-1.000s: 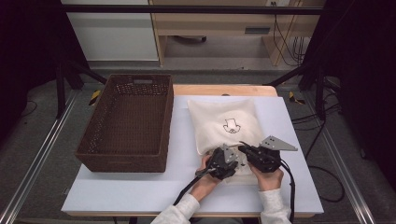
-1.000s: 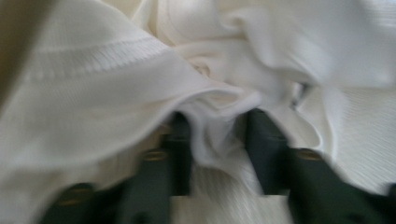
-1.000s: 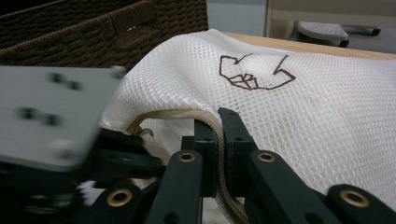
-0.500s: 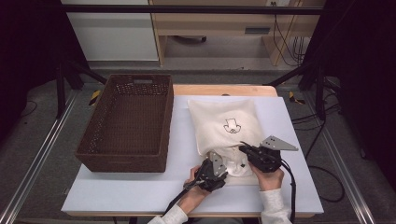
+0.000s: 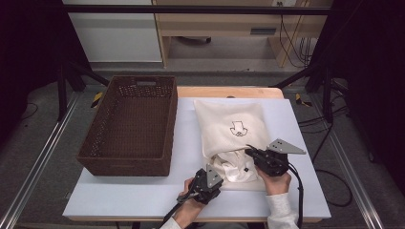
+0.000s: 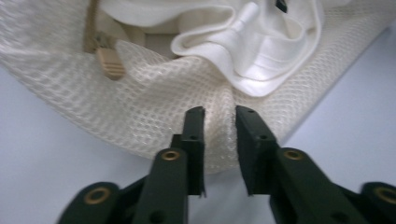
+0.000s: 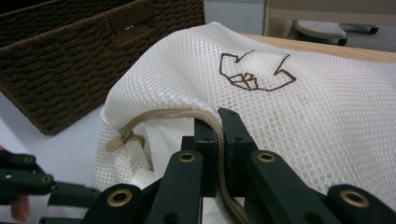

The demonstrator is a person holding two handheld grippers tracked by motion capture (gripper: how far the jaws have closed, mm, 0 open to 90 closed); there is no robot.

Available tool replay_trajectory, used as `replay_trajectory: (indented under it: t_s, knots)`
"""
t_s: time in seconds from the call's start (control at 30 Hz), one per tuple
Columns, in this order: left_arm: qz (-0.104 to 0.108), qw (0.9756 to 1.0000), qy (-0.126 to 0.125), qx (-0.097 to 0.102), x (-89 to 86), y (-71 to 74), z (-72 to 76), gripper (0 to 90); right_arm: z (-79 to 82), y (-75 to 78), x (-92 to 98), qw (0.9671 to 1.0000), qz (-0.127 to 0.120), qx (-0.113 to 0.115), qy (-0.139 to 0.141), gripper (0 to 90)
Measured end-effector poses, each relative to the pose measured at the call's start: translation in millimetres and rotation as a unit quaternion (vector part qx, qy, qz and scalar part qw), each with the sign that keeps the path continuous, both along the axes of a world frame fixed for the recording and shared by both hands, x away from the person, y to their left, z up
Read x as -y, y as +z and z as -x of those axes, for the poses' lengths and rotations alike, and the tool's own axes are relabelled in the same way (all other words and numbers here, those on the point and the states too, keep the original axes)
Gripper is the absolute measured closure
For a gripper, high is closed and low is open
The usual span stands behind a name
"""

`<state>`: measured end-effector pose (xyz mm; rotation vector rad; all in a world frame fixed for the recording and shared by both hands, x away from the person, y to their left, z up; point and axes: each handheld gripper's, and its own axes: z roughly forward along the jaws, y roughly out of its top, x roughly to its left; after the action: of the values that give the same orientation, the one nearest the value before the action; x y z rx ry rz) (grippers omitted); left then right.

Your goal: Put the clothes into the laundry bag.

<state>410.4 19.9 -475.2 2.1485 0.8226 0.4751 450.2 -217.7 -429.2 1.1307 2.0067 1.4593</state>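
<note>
A cream mesh bag (image 5: 234,126) with a dark outline drawing lies on the white table (image 5: 143,195), its zipped mouth facing the person. White cloth (image 5: 234,167) spills from the mouth. My right gripper (image 5: 249,151) is shut on the upper zipper edge (image 7: 187,114) and holds it raised. My left gripper (image 5: 216,171) sits at the bag's near edge. Its jaws have just been closing, and a puckered fold of the lower mesh layer (image 6: 154,116) is pinched between them (image 6: 219,112). The tan zipper pull (image 6: 109,65) lies to the left, with the folded cloth (image 6: 261,46) just beyond.
A dark brown wicker basket (image 5: 129,124) stands left of the bag, a hand's width away. Bare white tabletop lies in front of the basket. The table's near edge runs just behind both hands. A wooden strip (image 5: 229,91) borders the far side.
My left gripper has drawn back toward the person and to the left, from the bag's mouth to its near edge, with its jaws narrower. The right gripper has kept still.
</note>
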Motion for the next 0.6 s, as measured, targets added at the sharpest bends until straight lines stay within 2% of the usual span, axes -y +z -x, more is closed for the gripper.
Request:
replay_trajectory:
  t_s: [0.03, 0.1, 0.17, 0.2, 0.27, 0.3, 0.47, 0.6]
  knots:
    - [0.003, 1.0000, 0.001, 0.001, 2.4, 1.1, -3.4, 63.4, -0.2, -0.3, -0.8, 1.0000, -0.001, 0.000, -0.001, 86.8]
    - [-0.006, 1.0000, -0.004, -0.001, 9.6, 1.2, -10.8, 63.1, 0.2, -0.5, -1.3, 1.0000, 0.003, 0.000, 0.001, 86.8]
    - [-0.023, 0.9997, -0.005, -0.007, 16.4, -2.3, -17.0, 67.1, 0.0, -0.4, -1.0, 1.0000, 0.001, 0.000, 0.000, 86.8]
    - [-0.025, 0.9996, -0.010, -0.007, 17.2, -3.8, -18.1, 72.7, 0.2, -0.2, -0.8, 1.0000, 0.000, 0.000, 0.001, 86.8]
    - [-0.026, 0.9995, -0.013, -0.008, 13.6, -2.5, -16.8, 85.3, 0.5, 0.1, -0.1, 1.0000, 0.001, 0.001, 0.001, 86.8]
    - [-0.020, 0.9998, -0.007, -0.006, 11.5, -1.5, -14.8, 86.5, 0.5, 0.1, 0.1, 1.0000, 0.001, 0.001, 0.001, 86.8]
    - [-0.010, 0.9999, 0.008, 0.007, -9.9, 3.2, -0.8, 86.6, 0.6, -0.3, -0.7, 1.0000, 0.004, 0.001, 0.001, 86.8]
    - [0.009, 0.9998, 0.003, -0.016, -26.1, -2.1, 2.5, 82.5, 0.1, -1.0, -0.4, 1.0000, 0.008, -0.001, -0.002, 86.8]
